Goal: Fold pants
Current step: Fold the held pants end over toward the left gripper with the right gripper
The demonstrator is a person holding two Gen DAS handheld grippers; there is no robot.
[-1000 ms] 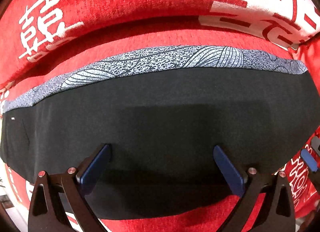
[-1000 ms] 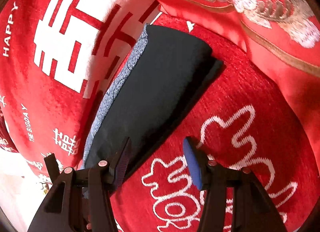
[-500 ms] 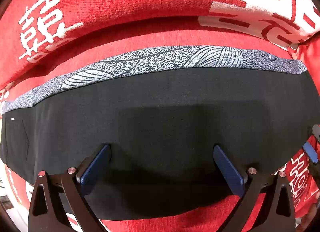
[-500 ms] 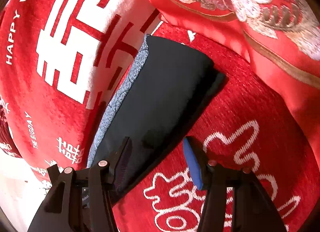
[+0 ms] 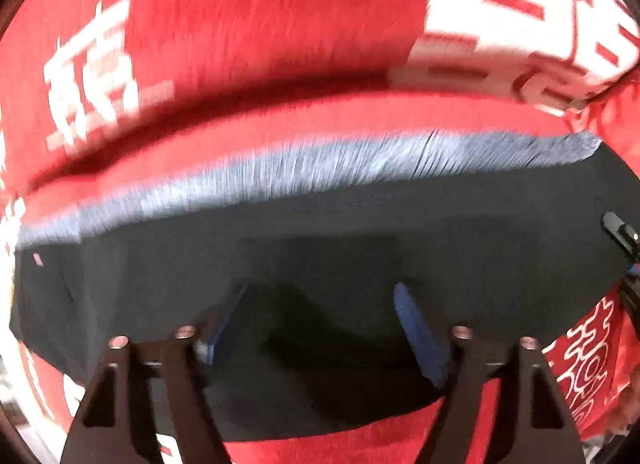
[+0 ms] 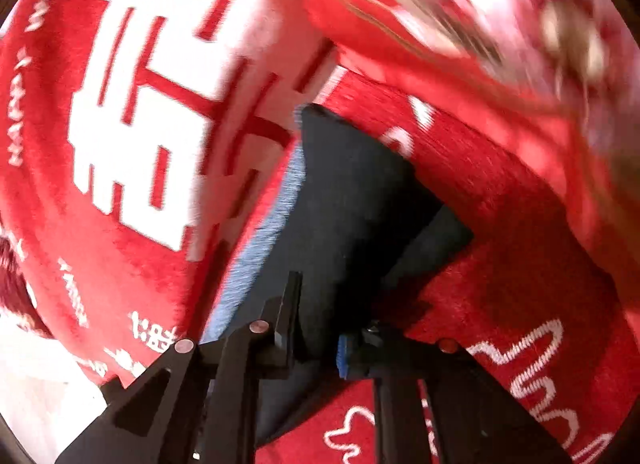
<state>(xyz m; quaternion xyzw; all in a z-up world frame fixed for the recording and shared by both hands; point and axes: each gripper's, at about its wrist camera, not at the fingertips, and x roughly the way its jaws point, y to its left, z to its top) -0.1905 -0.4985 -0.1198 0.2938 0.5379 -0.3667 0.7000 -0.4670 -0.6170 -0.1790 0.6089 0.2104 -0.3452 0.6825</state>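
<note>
Pants (image 5: 320, 232) lie as a long black folded band across a red sofa cover (image 5: 260, 24) with white characters, a grey patterned waistband (image 5: 320, 160) along the far edge; picture heavily motion-blurred. Left gripper (image 5: 320, 316) sits low over the near part of the band, jaws set wide apart with dark cloth between and beneath them, nothing pinched; whether the pads touch the fabric I cannot tell. At the right border a black piece of the other tool shows. Right wrist view: the same pants (image 6: 352, 204) run away from the camera, one short end near an embroidered red cushion (image 6: 500, 44). Right gripper (image 6: 316, 328) has its jaws drawn narrow on the near end of the band, black cloth passing between them, apparently clamped. Judgement: soft, light, limp knit, several layers thick; likely to sag and slide apart unless all layers are taken together at the ends.
</note>
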